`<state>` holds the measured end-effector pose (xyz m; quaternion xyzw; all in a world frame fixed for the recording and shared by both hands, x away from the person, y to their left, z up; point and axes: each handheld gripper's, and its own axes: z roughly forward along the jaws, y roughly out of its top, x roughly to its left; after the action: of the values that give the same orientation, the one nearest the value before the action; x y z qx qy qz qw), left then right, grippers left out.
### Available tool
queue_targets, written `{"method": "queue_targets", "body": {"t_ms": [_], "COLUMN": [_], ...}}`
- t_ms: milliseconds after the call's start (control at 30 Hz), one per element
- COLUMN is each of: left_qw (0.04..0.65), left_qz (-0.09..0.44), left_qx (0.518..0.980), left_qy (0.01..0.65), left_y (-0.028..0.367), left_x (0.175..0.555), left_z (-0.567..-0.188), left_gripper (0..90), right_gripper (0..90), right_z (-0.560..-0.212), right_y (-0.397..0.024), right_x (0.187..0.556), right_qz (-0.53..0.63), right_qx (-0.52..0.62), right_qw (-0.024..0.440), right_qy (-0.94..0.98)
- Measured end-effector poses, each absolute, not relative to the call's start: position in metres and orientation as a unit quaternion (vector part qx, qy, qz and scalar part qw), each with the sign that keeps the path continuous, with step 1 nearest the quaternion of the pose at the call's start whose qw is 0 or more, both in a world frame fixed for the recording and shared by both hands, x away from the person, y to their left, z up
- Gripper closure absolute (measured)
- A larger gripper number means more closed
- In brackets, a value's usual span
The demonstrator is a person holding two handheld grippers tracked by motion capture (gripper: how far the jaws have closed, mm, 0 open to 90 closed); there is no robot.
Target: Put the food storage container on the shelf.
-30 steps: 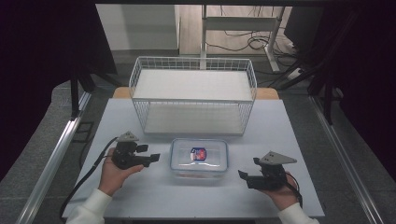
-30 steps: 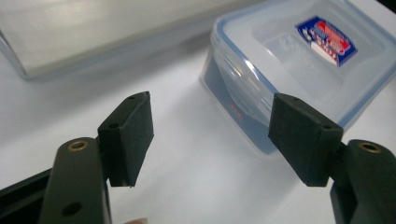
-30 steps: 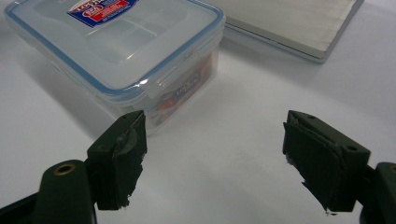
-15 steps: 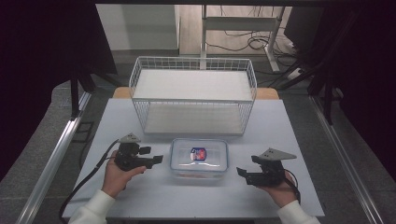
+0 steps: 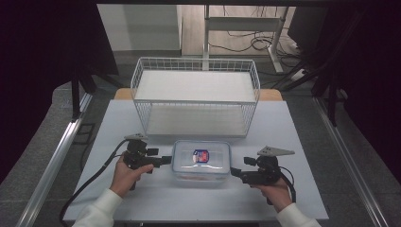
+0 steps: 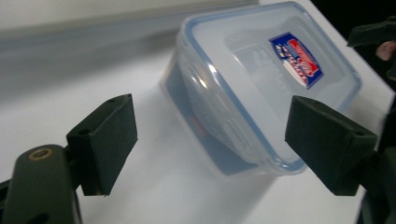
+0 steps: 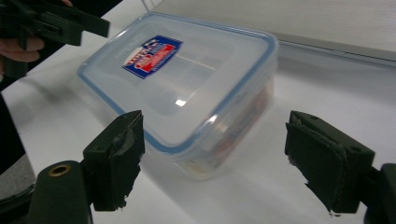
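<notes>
Clear lidded container [image 5: 202, 161] sits flat on the white bench [image 5: 118, 123], just in front of the wire basket [image 5: 196, 94] and apart from it. It's centred between the two tools, so it looks staged for a two-sided pickup, probably headed for that basket

Left hand-held gripper [image 5: 165, 160] is level at the container's left end; its jaws have just been opening and now stand wide. In the left gripper view the pads straddle the container's near end with nothing pressed between them. Right hand-held gripper [image 5: 238, 174] sits at the container's right front corner, jaws wide apart too, pads either side of that corner with no contact

My read: both come in low and sideways because the short walls are the only graspable faces; the lid is too broad and flat to pinch

Container: rectangular, rounded corners, translucent walls, blue seal line round the lid rim, red-and-blue label [image 5: 201, 155] mid-lid. Lid seated, side clip down. Something reddish inside; can't tell what. Smooth plastic, likely slippery, so each grip wants to sit under the lid rim
</notes>
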<state>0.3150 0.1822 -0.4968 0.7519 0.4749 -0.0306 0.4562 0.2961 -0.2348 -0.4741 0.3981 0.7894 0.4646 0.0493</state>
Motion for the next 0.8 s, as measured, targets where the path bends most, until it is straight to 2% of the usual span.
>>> {"method": "queue_targets", "body": {"t_ms": [300, 400, 500, 667, 800], "left_qw": [0.468, 0.469, 0.468, 0.468, 0.475], "left_qz": [-0.08, -0.106, -0.114, -0.133, -0.151], "left_qx": [0.737, 0.734, 0.734, 0.733, 0.728], "left_qy": [0.48, 0.48, 0.478, 0.476, 0.471], "left_y": [0.174, 0.168, 0.165, 0.162, 0.16], "left_x": [0.332, 0.339, 0.341, 0.343, 0.342], "left_z": [-0.507, -0.514, -0.515, -0.52, -0.52], "left_gripper": [16.1, 17.6, 20.3, 23.1, 26.3], "right_gripper": [17.1, 14.5, 13.8, 12.5, 11.9], "right_z": [-0.476, -0.48, -0.481, -0.489, -0.495], "right_y": [-0.229, -0.226, -0.225, -0.215, -0.209], "right_x": [0.304, 0.316, 0.322, 0.341, 0.347], "right_qz": [0.463, 0.466, 0.469, 0.478, 0.473], "right_qx": [0.399, 0.402, 0.406, 0.429, 0.434], "right_qw": [0.04, 0.023, 0.015, -0.033, -0.048], "right_qy": [0.79, 0.787, 0.784, 0.766, 0.765]}}
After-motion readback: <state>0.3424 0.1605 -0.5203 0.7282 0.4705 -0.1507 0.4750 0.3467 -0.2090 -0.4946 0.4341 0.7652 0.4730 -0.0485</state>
